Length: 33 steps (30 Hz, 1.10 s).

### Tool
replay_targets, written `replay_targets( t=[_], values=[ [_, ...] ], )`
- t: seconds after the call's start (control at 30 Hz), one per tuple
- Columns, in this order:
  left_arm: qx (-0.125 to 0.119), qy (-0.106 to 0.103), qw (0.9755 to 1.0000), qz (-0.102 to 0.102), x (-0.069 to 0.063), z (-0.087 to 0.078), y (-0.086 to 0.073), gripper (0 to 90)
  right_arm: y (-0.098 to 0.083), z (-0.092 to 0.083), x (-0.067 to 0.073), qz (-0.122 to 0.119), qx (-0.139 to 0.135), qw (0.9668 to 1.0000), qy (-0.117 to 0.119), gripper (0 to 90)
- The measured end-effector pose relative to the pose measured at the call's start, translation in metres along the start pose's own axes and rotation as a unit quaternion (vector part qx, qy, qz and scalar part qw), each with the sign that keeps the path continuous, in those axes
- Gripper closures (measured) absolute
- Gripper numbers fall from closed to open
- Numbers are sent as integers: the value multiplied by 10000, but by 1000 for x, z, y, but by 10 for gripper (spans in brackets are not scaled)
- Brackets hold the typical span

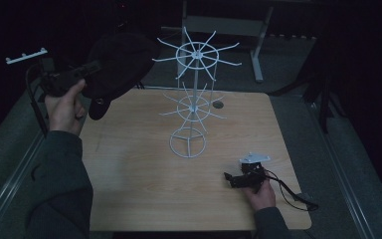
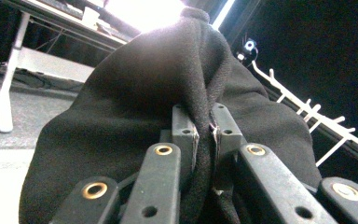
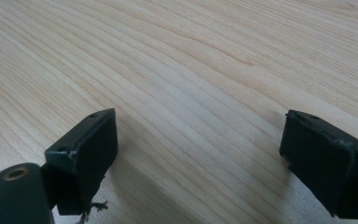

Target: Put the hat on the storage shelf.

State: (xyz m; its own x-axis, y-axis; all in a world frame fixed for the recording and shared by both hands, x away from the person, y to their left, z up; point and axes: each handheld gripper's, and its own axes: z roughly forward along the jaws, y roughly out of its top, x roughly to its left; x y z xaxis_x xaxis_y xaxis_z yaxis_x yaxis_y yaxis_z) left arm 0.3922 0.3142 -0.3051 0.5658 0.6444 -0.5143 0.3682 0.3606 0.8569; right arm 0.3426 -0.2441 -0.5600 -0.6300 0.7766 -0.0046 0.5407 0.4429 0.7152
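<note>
Table (image 1: 144,199): light wood, with a white wire rack (image 1: 193,99) standing near its middle — round base, centre post, two tiers of radiating hooks.

Cap (image 1: 117,69): black cloth, held up in the air over the table's far left corner, left of the rack's top tier and just short of its hook tips. A brim seems to hang at the lower edge, though the high view is too dark to be sure.

Left gripper (image 1: 87,69): raised, jaws pressed together on a fold of the cap; in the left gripper view the cloth (image 2: 200,140) is pinched tight between the pads.

Right gripper (image 1: 236,180): resting low on the table near the front right corner, well apart from rack and cap. Jaws spread wide, nothing between them, bare wood under the pads (image 3: 93,144).

Step in hand, as judged: carrying the cap to the rack for hanging.

Next move calls for: bring the cap's opening or loop over an upper hook tip, lower until the hook takes the weight, then release. The right gripper could steady the rack base, since the light frame may tip
</note>
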Motion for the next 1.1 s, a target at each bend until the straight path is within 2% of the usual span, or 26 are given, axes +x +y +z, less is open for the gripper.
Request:
replay_targets(
  t=[0.4,0.53,0.73,1.1],
  values=[
    [-79,-102,9998,-151,7,3,1,841,0,0,0,5,-3,10000,1,109],
    [-188,-150,9995,-191,4,2,1,841,0,0,0,5,-4,10000,0,109],
    [-383,-105,9988,-270,1,2,2,841,0,0,0,3,1,10000,0,109],
    [-553,-193,9976,-371,0,3,3,841,0,0,0,0,0,10000,0,109]
  ],
)
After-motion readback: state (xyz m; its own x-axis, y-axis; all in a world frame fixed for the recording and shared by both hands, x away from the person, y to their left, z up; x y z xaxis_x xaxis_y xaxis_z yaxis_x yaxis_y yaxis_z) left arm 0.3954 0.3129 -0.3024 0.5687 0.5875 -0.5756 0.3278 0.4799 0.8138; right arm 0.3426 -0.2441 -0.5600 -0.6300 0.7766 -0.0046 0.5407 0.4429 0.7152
